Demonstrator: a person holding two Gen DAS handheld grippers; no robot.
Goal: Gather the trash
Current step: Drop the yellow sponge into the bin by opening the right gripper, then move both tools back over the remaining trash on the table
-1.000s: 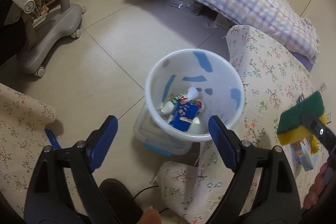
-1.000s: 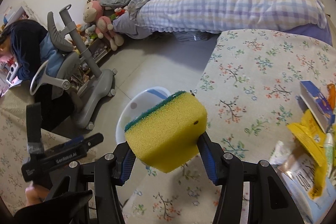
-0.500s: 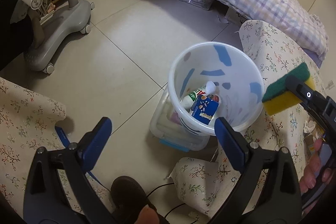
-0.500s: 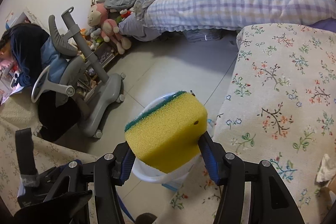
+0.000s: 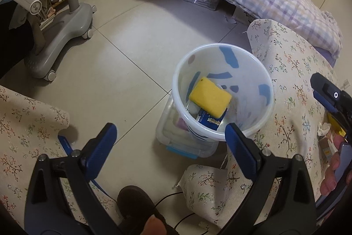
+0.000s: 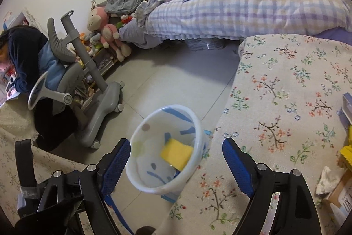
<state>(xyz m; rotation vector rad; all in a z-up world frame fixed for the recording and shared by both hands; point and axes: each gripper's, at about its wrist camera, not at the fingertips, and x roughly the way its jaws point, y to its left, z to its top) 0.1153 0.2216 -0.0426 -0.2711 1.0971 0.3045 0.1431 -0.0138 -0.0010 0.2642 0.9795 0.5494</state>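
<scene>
**Sponge in the bin, more trash waiting on the cloth**

Nearest the lens: right gripper [image 6: 176,163], spread wide, holding nothing, hanging over the bin's rim. Left gripper [image 5: 170,142], likewise spread and holding nothing, poised above the floor beside the bin.

Just beyond: white bin [image 6: 140,131] with blue marks, perched on a clear lidded box [image 5: 187,147], pressed against the floral-covered table [image 6: 286,102]. Inside: yellow sponge [image 5: 210,98], lying tilted on a blue packet [image 5: 211,119] and other litter.

Out at the right edge of the table: crumpled tissue [image 6: 327,180], yellow wrapper [image 6: 346,155], carton [image 6: 340,195].

Next step, by judgement: swing right for another piece. Best done by lifting clear of the rim first, since the bin probably tips easily on its box. For the tissue, come down from above and pinch the bulk, not a loose corner.
</scene>
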